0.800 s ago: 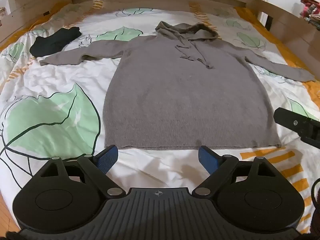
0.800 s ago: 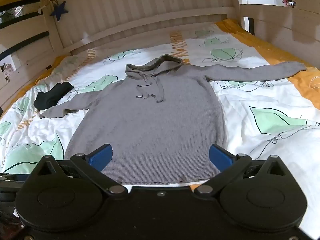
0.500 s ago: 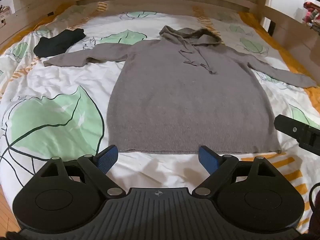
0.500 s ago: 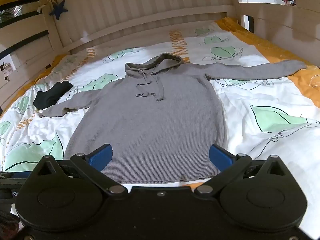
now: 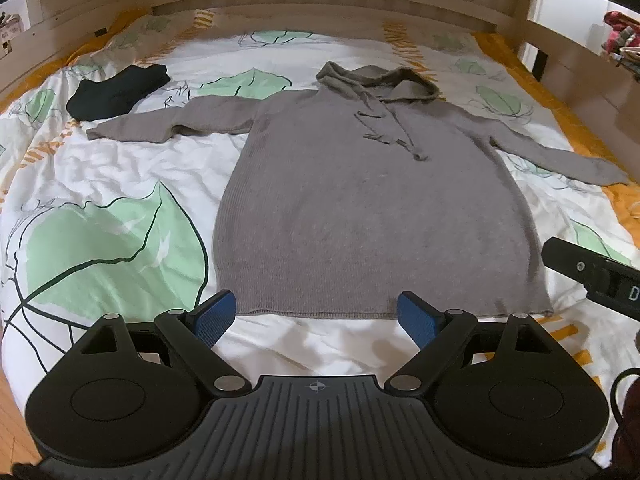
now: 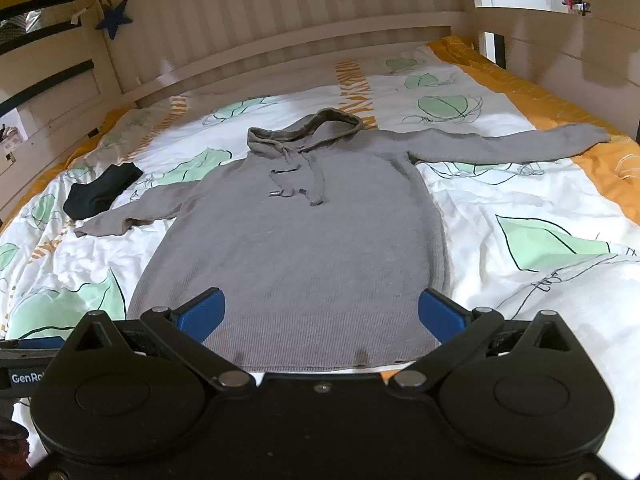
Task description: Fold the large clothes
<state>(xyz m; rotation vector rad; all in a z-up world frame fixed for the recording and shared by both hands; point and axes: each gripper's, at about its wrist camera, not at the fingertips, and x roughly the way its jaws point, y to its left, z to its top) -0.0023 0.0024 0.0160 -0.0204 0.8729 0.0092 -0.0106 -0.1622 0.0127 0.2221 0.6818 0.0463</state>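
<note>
While both grippers hang over the near edge of the bed, the long grey knitted hoodie (image 5: 372,208) lies flat and face up across the middle of the white quilt with green leaf prints (image 5: 112,240), hood towards the slatted wooden headboard (image 6: 280,40) and ribbed hem towards the near edge. Its sleeves are spread out to either side; one cuff ends just beside a folded black garment (image 5: 116,92) near the far left corner, the other reaches the orange border (image 6: 560,108) at the right edge. Two drawstrings trail down the chest. The left gripper (image 5: 316,316) has its blue-padded fingers wide apart, just short of the hem, holding nothing. The right gripper (image 6: 320,316) is likewise spread, above the hem's right half. Bare quilt lies on both sides of the body.
</note>
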